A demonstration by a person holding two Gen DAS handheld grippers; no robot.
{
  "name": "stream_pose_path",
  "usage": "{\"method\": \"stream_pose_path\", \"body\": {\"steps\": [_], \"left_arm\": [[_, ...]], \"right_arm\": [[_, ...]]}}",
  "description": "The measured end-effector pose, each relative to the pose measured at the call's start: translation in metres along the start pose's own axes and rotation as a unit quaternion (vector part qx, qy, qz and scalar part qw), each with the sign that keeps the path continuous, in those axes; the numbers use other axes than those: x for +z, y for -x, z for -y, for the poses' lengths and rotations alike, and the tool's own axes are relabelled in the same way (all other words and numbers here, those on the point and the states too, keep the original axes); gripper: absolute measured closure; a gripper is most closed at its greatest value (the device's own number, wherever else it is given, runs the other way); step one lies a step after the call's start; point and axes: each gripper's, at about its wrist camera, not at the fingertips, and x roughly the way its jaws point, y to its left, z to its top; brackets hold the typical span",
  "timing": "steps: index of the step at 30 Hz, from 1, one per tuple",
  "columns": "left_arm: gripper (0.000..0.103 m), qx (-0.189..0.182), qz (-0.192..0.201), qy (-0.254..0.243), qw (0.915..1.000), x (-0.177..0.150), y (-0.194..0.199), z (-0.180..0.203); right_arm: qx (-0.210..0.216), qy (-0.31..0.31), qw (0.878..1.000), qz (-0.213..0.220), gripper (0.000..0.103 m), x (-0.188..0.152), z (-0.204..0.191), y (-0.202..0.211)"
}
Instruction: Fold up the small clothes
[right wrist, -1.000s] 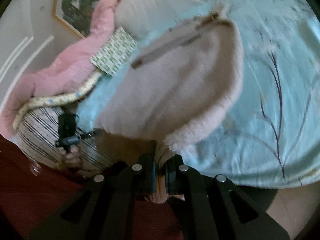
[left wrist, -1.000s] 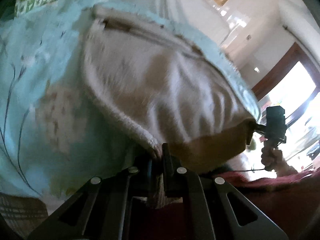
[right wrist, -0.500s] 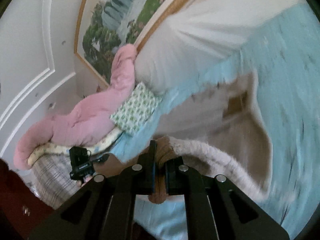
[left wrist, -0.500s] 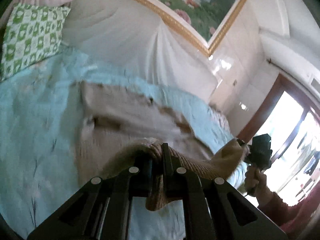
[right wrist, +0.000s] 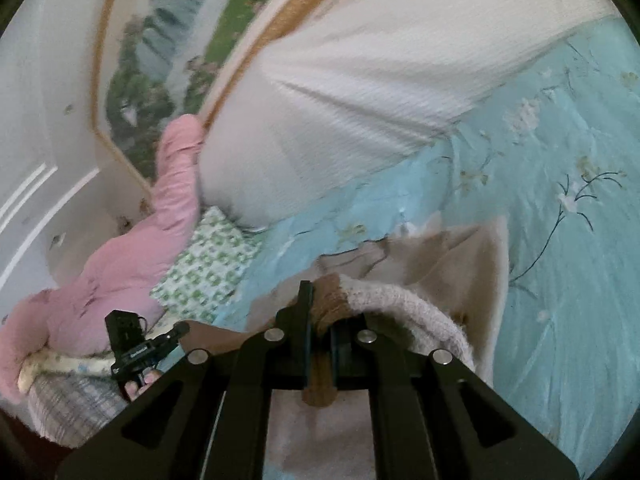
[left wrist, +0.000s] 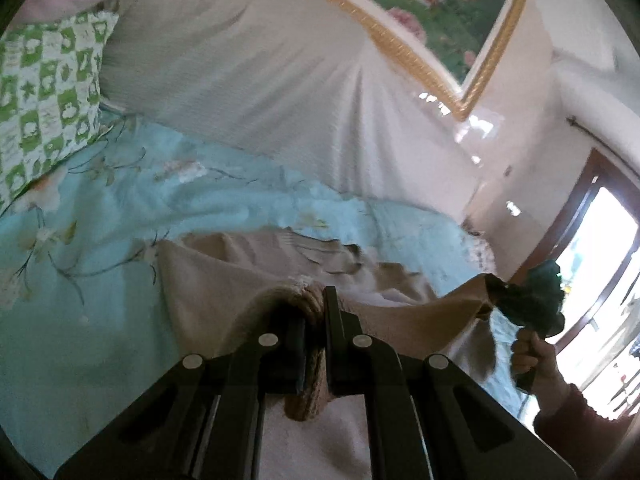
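A beige fuzzy garment (left wrist: 224, 280) with a brown hem lies on the light blue floral bedsheet (left wrist: 80, 216). My left gripper (left wrist: 316, 320) is shut on one corner of its hem and holds it above the rest of the cloth. My right gripper (right wrist: 320, 316) is shut on the other hem corner of the garment (right wrist: 472, 256). The near half of the garment is lifted and carried over the far half. The right gripper also shows in the left wrist view (left wrist: 532, 304), and the left one in the right wrist view (right wrist: 136, 348).
A white-covered headboard (left wrist: 260, 64) stands behind the bed under a gold-framed painting (left wrist: 440, 12). A green checked pillow (left wrist: 44, 96) and a pink quilt (right wrist: 132, 252) lie at the bed's left side. A bright doorway (left wrist: 600, 280) is at the right.
Both grippers have lifted the garment's hem and carried it forward over the far part of the garment. The views have tilted up from the cloth to the headboard and painting.
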Motion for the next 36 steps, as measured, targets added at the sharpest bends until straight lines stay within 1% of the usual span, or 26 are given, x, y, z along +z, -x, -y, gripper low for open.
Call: {"method": "stream_pose_path", "body": {"steps": [3,6,8,11,14,16,18,19,20,21,22,23,24,26,27,28,29,30,31,32,34,36], "left_arm": [[0.098,0.020,-0.014,0.006,0.9997,0.010,-0.027,-0.016],[0.098,0.030,-0.021,0.028,0.9989,0.016,-0.048,-0.035],[0.098,0.037,-0.026,0.048,0.9978,0.019,-0.062,-0.047],[0.098,0.055,-0.039,0.060,0.9959,0.019,-0.084,-0.059],[0.097,0.072,-0.062,0.076,0.9925,0.014,-0.103,-0.072],[0.096,0.082,-0.082,0.088,0.9894,0.009,-0.112,-0.078],[0.093,0.085,-0.087,0.095,0.9880,0.008,-0.111,-0.080],[0.092,0.083,-0.085,0.096,0.9882,0.007,-0.109,-0.080],[0.089,0.083,-0.085,0.096,0.9882,0.006,-0.104,-0.078],[0.081,0.085,-0.086,0.093,0.9882,0.004,-0.098,-0.076],[0.074,0.088,-0.086,0.085,0.9887,0.000,-0.090,-0.072],[0.072,0.089,-0.087,0.080,0.9890,-0.002,-0.083,-0.066],[0.072,0.084,-0.090,0.073,0.9898,-0.006,-0.075,-0.058],[0.072,0.051,-0.099,0.052,0.9924,-0.018,-0.063,-0.035],[0.069,0.035,-0.105,0.041,0.9930,-0.024,-0.061,-0.023],[0.066,0.012,-0.118,0.020,0.9927,-0.031,-0.063,-0.006],[0.065,0.000,-0.132,-0.002,0.9912,-0.038,-0.067,0.009],[0.065,-0.008,-0.151,-0.028,0.9881,-0.045,-0.075,0.026],[0.065,-0.015,-0.168,-0.043,0.9848,-0.049,-0.083,0.036],[0.065,-0.018,-0.185,-0.060,0.9807,-0.053,-0.093,0.047],[0.065,-0.012,-0.202,-0.083,0.9759,-0.055,-0.110,0.055],[0.065,-0.002,-0.211,-0.092,0.9732,-0.051,-0.123,0.052]], "right_arm": [[-0.019,-0.023,1.000,-0.006,0.095,0.011,0.020,-0.018],[-0.041,-0.045,0.998,-0.009,0.095,0.018,0.039,-0.033],[-0.073,-0.051,0.996,-0.021,0.095,0.022,0.050,-0.046],[-0.101,-0.064,0.992,-0.039,0.095,0.023,0.063,-0.063],[-0.137,-0.063,0.987,-0.058,0.095,0.021,0.071,-0.075],[-0.149,-0.064,0.984,-0.067,0.094,0.018,0.074,-0.080],[-0.154,-0.065,0.984,-0.068,0.093,0.016,0.076,-0.081],[-0.153,-0.069,0.984,-0.065,0.090,0.015,0.076,-0.078],[-0.151,-0.072,0.984,-0.059,0.083,0.015,0.075,-0.073],[-0.155,-0.071,0.984,-0.052,0.076,0.016,0.073,-0.067],[-0.160,-0.068,0.984,-0.042,0.063,0.016,0.069,-0.058],[-0.163,-0.061,0.984,-0.029,0.056,0.015,0.063,-0.049],[-0.163,-0.053,0.985,-0.018,0.056,0.015,0.057,-0.040],[-0.158,-0.032,0.987,-0.009,0.056,0.011,0.041,-0.027],[-0.146,-0.015,0.989,-0.012,0.056,0.007,0.029,-0.024],[-0.133,0.003,0.991,-0.022,0.056,0.002,0.019,-0.027],[-0.119,0.023,0.992,-0.044,0.056,-0.003,0.007,-0.034],[-0.103,0.044,0.991,-0.076,0.056,-0.011,-0.004,-0.045],[-0.079,0.062,0.988,-0.121,0.056,-0.022,-0.015,-0.062],[-0.056,0.070,0.984,-0.156,0.056,-0.031,-0.022,-0.077],[-0.019,0.074,0.975,-0.209,0.056,-0.044,-0.029,-0.102],[-0.016,0.087,0.966,-0.242,0.056,-0.049,-0.029,-0.122]]}}
